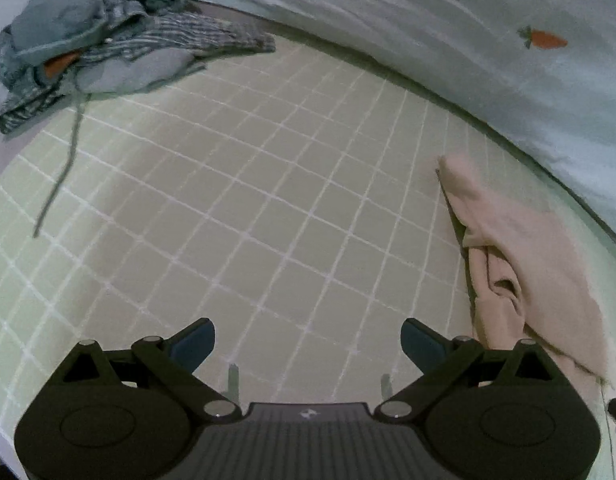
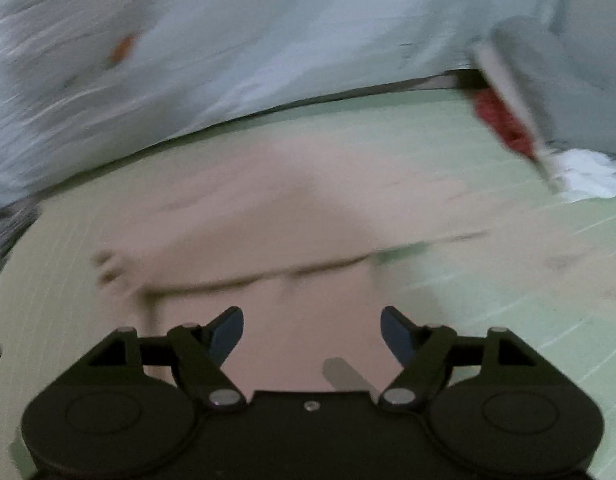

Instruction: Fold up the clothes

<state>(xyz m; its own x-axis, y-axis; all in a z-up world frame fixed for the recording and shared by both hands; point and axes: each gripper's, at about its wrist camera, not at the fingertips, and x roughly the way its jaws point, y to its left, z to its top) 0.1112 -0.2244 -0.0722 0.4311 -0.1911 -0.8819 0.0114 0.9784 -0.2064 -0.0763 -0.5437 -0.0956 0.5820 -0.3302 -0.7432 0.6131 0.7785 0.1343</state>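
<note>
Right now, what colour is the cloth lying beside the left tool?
Pale pink crumpled cloth on the green grid mat; the left wrist view shows it best.

Both wrist views look down, sharing the green mat [image 1: 268, 200] (right blurred).

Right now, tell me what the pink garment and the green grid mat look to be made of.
Pink garment: soft, matte knit or fleece, seemingly; it slumps in thick rounded folds with no shine. Exact fibre unclear.
Green grid mat: smooth, flat, faintly sheened sheet with printed white lines, likely vinyl or rubber like a cutting mat; it lies without wrinkles.
</note>
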